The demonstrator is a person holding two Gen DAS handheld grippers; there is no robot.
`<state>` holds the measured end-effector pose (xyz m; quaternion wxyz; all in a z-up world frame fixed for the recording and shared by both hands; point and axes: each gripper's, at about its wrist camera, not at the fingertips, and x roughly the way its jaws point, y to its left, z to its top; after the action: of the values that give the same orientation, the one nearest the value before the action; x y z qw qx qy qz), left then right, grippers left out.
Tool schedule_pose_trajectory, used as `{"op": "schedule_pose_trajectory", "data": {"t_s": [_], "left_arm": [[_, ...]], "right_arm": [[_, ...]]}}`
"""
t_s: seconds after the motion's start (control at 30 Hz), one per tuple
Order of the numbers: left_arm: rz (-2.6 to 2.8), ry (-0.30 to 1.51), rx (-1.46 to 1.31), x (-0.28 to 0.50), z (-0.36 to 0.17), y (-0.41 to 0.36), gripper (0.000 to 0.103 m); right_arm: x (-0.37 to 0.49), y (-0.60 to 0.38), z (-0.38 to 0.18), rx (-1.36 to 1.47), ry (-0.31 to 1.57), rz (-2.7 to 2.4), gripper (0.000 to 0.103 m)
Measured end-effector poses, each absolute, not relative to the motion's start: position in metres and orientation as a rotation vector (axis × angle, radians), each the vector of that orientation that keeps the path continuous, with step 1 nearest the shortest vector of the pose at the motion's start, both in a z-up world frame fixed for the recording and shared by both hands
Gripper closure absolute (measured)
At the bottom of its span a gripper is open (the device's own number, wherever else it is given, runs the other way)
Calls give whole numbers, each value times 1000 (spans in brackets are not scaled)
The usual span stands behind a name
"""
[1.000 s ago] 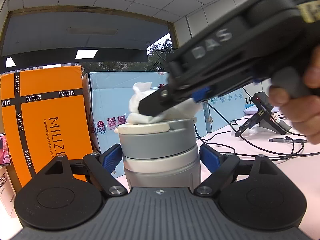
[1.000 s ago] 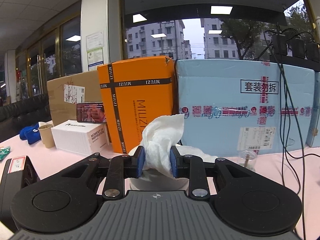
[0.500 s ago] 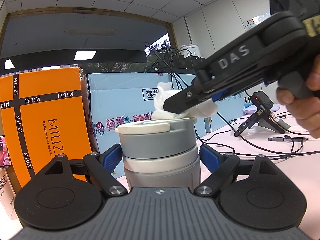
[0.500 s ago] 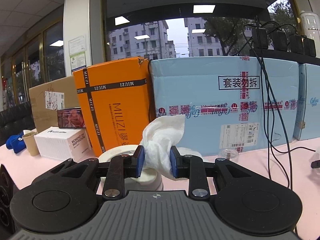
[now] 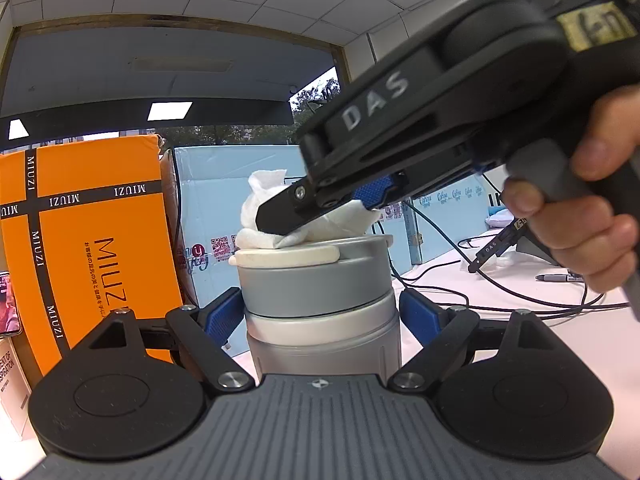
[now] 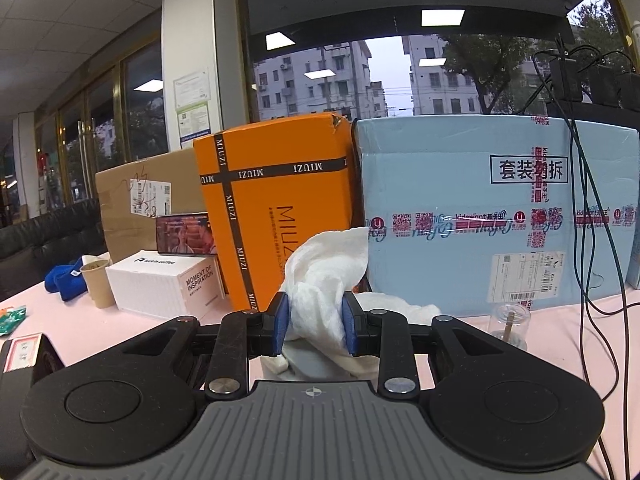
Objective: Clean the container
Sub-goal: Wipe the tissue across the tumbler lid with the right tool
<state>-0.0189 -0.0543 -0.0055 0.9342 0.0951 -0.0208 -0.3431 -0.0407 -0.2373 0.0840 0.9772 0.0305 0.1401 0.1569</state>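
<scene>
Fingers pinch tissue at container rim.

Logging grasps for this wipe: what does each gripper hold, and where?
The right gripper pinches the white tissue around its bunched middle. The left gripper clamps the grey container by its sides, below the lid.

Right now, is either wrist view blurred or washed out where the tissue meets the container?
Left wrist view: the container and tissue are sharp; the near right hand-held gripper is slightly soft. Right wrist view: tissue crisp, no glare; fisheye bends the edges.
</scene>
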Motion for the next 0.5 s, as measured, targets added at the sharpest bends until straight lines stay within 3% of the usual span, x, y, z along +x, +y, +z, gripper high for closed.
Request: {"op": "schedule_pose_trajectory", "data": {"t_s": [0.5], "left_arm": [[-705, -45, 200, -20, -6, -55, 20]], "right_arm": [[-43, -260, 81, 18, 284, 192, 76]]}}
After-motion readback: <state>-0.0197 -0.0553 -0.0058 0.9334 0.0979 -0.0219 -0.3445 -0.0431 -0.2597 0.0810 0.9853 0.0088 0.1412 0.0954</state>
